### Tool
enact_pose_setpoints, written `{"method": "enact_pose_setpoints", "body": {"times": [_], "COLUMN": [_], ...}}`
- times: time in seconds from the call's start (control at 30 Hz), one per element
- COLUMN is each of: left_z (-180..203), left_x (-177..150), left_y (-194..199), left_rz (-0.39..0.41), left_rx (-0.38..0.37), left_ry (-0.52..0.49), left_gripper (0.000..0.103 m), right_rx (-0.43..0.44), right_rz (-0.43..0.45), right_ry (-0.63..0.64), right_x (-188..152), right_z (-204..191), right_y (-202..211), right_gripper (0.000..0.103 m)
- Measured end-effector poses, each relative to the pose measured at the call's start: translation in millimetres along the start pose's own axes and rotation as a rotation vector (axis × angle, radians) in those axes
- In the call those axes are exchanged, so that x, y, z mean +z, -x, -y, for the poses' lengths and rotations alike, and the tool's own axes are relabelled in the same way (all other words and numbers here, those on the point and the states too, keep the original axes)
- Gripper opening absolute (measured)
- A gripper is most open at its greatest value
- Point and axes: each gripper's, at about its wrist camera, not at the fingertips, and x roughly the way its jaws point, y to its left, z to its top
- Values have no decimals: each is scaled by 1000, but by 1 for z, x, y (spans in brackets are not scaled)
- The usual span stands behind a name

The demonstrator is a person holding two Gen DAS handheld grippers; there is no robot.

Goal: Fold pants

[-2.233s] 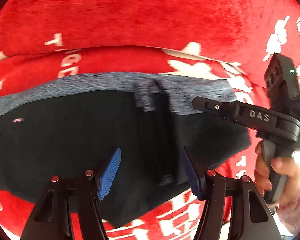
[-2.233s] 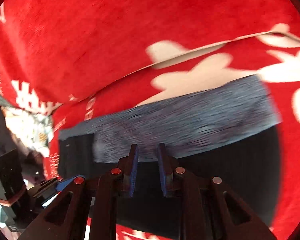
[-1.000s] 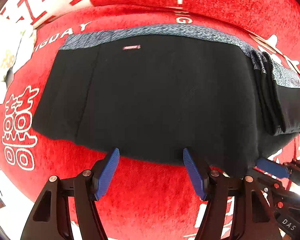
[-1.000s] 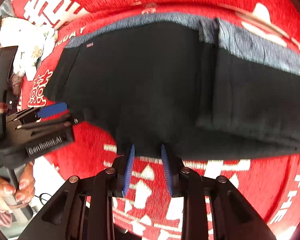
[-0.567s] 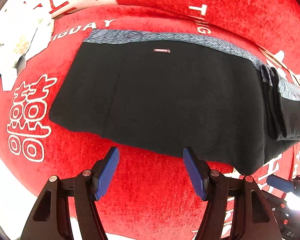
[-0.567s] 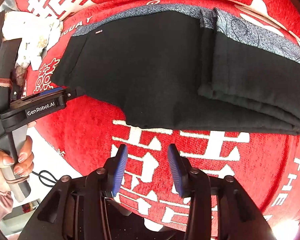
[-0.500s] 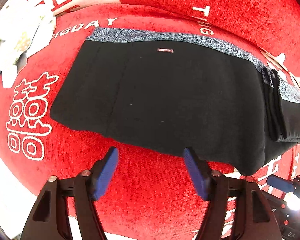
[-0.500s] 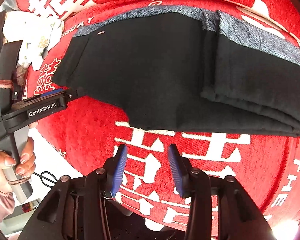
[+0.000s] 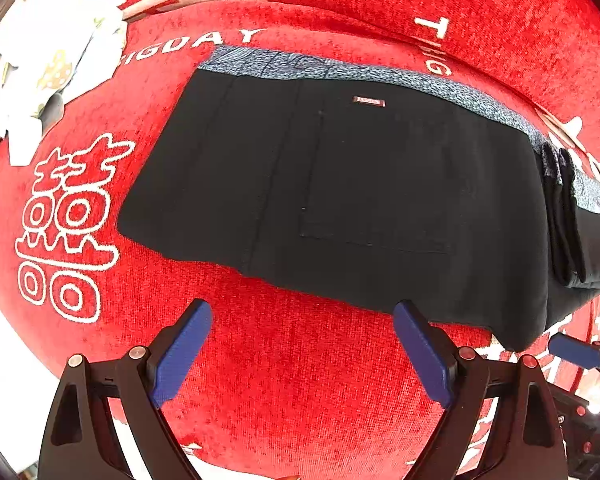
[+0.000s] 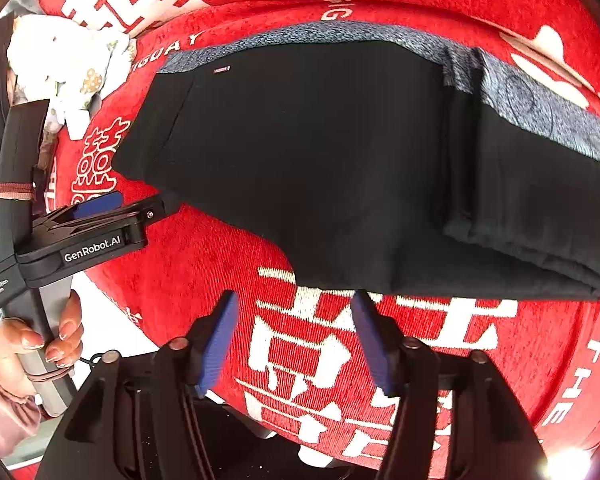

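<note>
Black pants [image 9: 360, 184] with a grey speckled waistband [image 9: 380, 76] lie folded flat on a red cloth with white lettering; they also show in the right wrist view [image 10: 320, 160]. Folded leg layers are stacked at the right end [image 10: 540, 208]. My left gripper [image 9: 300, 344] is open and empty, just short of the pants' near edge. My right gripper [image 10: 294, 332] is open and empty, just below the pants' near corner. The left gripper also shows in the right wrist view [image 10: 100, 216], near the pants' left edge.
The red cloth [image 9: 260, 380] covers a rounded cushion-like surface that drops off at the near edge. A white patterned fabric [image 9: 40, 72] lies at the far left. A person's hand [image 10: 32, 344] holds the left gripper's handle.
Both grippers have drawn back from the pants to just off the near edge. The right gripper, nearly shut before, has opened. The pants now lie flat and still.
</note>
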Motion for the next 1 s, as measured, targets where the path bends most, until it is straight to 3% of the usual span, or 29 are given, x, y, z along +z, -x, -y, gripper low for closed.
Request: {"method": "enact_pose_setpoints", "body": {"times": [0.07,0.1,0.23,0.4,0.57,0.7,0.8,0.9,1.0], "left_z": [-6,-12,-34,-63,-96,-132,-148,-161,-175], "left_x": [2,3,7,11,20,31,28,23,15], "left_y": [0,-1,-2,-3,-3,-7,-11,-15,-16], "left_rz": [-2,-8,-12,-37,-19,-37,-56,-67,-74], "left_rx": [-14,-29,-73,-123,-129,-224,-260,-244,-289], "left_ry": [17,35,87,158,216,307,345,368,402], "left_gripper": [95,100,103,103,103,103,103,103,103], "right_rx": [-11,-21,-60,-67,-51,-31,-44,-41,-43], "right_rz": [7,16,47,17,10,-16,-16,-20,-22], "right_ry": [10,16,34,26,-33,-84,-70,-63,-60], "right_x": [2,4,11,19,28,31,32,33,33], "right_z": [-3,-4,-8,-8,-4,1,-3,-5,-5], "right_y": [0,0,2,-5,-13,-25,-29,-32,-34], "right_gripper": [82,83,85,85,85,85,86,90,91]}}
